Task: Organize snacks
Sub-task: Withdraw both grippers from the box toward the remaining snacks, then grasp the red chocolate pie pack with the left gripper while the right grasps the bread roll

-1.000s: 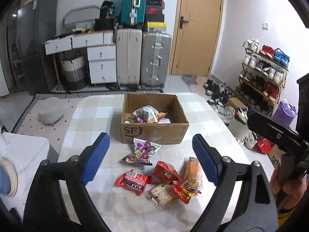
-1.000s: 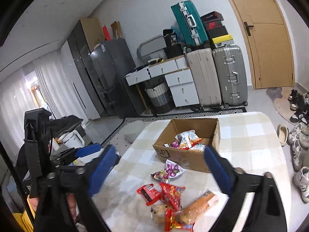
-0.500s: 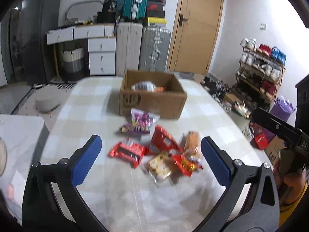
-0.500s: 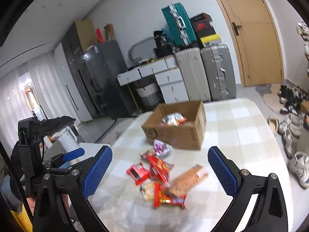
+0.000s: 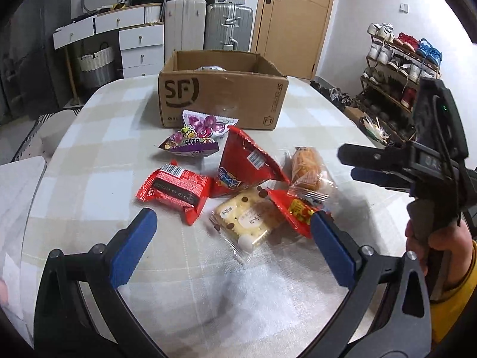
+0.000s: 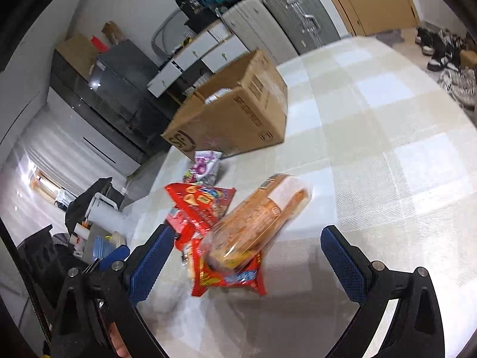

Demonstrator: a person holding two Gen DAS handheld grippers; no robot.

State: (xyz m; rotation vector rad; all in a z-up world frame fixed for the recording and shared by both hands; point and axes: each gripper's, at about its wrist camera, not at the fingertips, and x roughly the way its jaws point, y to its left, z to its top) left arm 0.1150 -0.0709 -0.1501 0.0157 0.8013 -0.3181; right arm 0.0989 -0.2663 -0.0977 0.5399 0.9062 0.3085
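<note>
Snack packets (image 5: 238, 185) in a loose heap on checked tabletop (image 5: 310, 113), just before open cardboard box (image 5: 222, 101). Left hand-held gripper (image 5: 229, 228) spread wide after opening, nothing grasped, poised over cookie pack (image 5: 244, 219). Right hand-held gripper (image 6: 246, 249) likewise released, straddling bread roll (image 6: 262, 214) atop red packet (image 6: 228, 277), no contact visible.

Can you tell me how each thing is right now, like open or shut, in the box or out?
Box: open, upright.
Purple bag: on table, outside box.
Bread: sealed, atop red packets.
Left gripper: open, empty.
Right gripper: open, empty.
Door: shut.
</note>
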